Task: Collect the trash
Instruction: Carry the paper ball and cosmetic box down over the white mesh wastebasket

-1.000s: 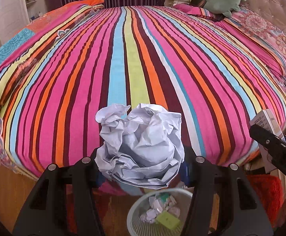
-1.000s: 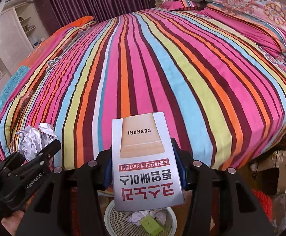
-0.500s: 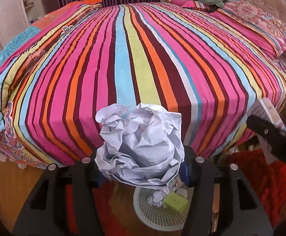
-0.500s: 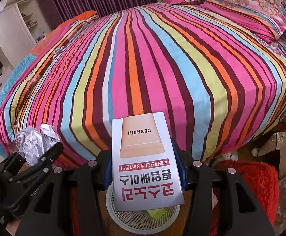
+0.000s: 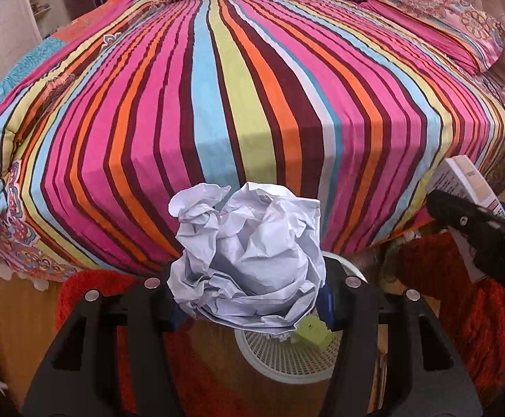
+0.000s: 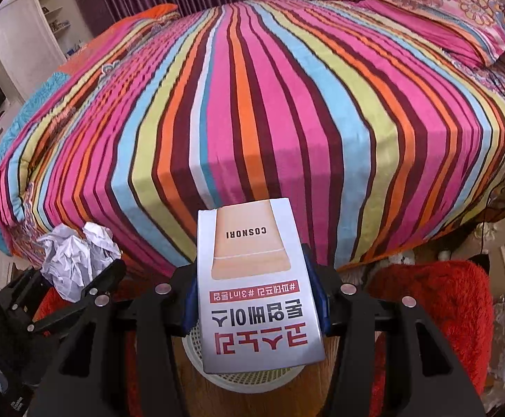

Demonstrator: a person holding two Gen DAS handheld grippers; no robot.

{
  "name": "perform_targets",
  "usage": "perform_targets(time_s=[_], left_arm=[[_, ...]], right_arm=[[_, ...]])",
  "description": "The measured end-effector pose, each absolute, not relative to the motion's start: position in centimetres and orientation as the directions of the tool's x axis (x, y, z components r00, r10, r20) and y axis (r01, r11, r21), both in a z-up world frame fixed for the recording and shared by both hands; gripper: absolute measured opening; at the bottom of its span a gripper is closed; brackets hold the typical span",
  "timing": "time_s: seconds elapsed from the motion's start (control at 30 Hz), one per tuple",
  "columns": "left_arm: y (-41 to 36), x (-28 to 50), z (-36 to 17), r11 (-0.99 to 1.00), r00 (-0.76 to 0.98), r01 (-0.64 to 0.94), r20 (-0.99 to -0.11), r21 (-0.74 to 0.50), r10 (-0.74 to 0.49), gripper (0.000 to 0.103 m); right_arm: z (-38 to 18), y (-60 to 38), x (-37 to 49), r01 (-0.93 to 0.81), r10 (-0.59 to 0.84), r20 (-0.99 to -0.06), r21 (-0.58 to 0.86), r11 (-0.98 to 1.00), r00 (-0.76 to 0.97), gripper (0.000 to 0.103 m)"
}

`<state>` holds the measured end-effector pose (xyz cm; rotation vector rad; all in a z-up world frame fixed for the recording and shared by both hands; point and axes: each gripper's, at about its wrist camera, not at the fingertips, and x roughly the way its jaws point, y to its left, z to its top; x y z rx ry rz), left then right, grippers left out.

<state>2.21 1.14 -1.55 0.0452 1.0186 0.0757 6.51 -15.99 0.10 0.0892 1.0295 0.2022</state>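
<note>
My left gripper (image 5: 249, 299) is shut on a crumpled ball of white paper (image 5: 249, 257). It hangs just above a white mesh wastebasket (image 5: 287, 358) on the floor, where a green scrap (image 5: 313, 328) lies inside. My right gripper (image 6: 256, 302) is shut on a white cosmetics box (image 6: 252, 285) with red lettering. The box hides most of the wastebasket (image 6: 252, 378) below it. In the right wrist view the left gripper (image 6: 75, 299) and its paper ball (image 6: 75, 260) show at the left. The right gripper's finger (image 5: 478, 229) and the box (image 5: 468, 180) show at the right of the left wrist view.
A bed with a bright striped cover (image 5: 252, 104) fills the view ahead, its foot edge close to both grippers. A red shaggy rug (image 6: 437, 312) lies on the wooden floor (image 5: 19, 319) beside the basket. Pillows (image 6: 461, 10) and a green plush toy lie at the far end.
Both grippers have drawn back from the bed and sunk a little, and they now hang past its foot edge over the floor. The basket has come into fuller view. Both grips are unchanged.
</note>
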Motion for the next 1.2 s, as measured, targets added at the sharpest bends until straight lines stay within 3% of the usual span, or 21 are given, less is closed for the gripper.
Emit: perform_targets(time_s=[0.5, 1.2], left_arm=[[0.2, 2.4, -4.9, 0.999, 0.403, -0.017, -0.914, 0.043, 0.046, 0.056], [0.4, 4.5, -13.6, 0.999, 0.059, -0.040, -0.998, -0.020, -0.018, 0.056]], right_arm=[[-4.0, -16.4, 6.2, -0.071, 0.211, -0.914, 0.199, 0.977, 0.346, 0.048], [-11.8, -17.4, 7.2, 0.096, 0.271, -0.962, 0.274, 0.957, 0.046, 0.048]])
